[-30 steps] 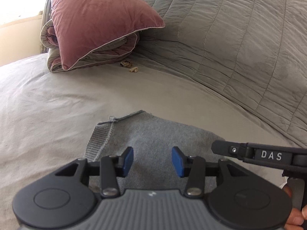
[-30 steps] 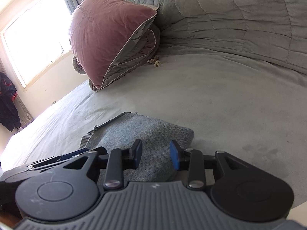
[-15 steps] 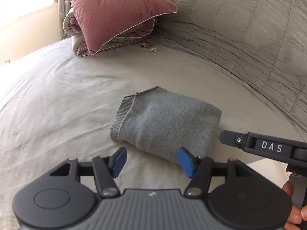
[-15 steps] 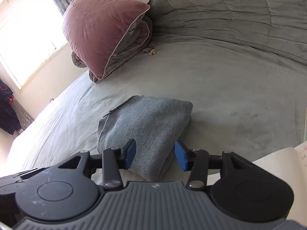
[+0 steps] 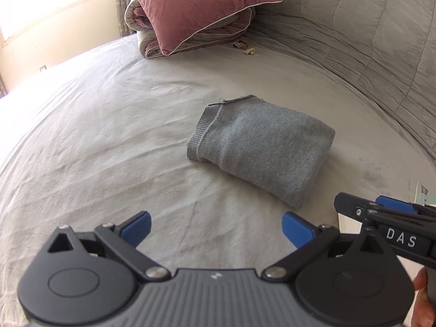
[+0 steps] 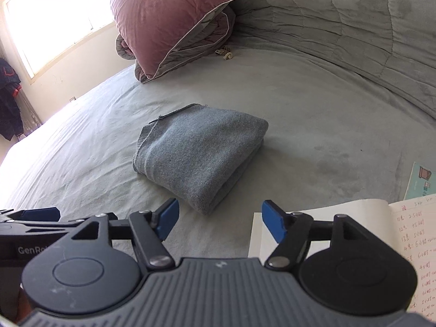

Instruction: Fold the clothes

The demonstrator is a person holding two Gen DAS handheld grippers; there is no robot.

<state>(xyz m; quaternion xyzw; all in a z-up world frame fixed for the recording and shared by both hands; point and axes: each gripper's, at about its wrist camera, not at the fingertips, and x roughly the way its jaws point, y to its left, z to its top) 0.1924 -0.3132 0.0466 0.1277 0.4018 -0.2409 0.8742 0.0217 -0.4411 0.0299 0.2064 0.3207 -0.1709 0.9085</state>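
Note:
A grey knitted garment (image 5: 261, 147) lies folded into a compact rectangle on the bed sheet (image 5: 109, 136); it also shows in the right wrist view (image 6: 199, 152). My left gripper (image 5: 216, 229) is open and empty, held above the sheet a short way in front of the garment. My right gripper (image 6: 220, 219) is open and empty, also in front of the garment, and it shows at the right edge of the left wrist view (image 5: 381, 212). Neither gripper touches the garment.
A pink pillow (image 5: 196, 8) rests on a rolled quilt (image 5: 223, 31) at the far end. A grey quilted blanket (image 5: 368, 41) runs along the right. An open notebook (image 6: 381, 245) and a card (image 6: 421, 182) lie at the near right. A window (image 6: 54, 27) is at the left.
Both grippers have drawn back from over the folded garment and opened wider. The garment stays folded on the sheet.

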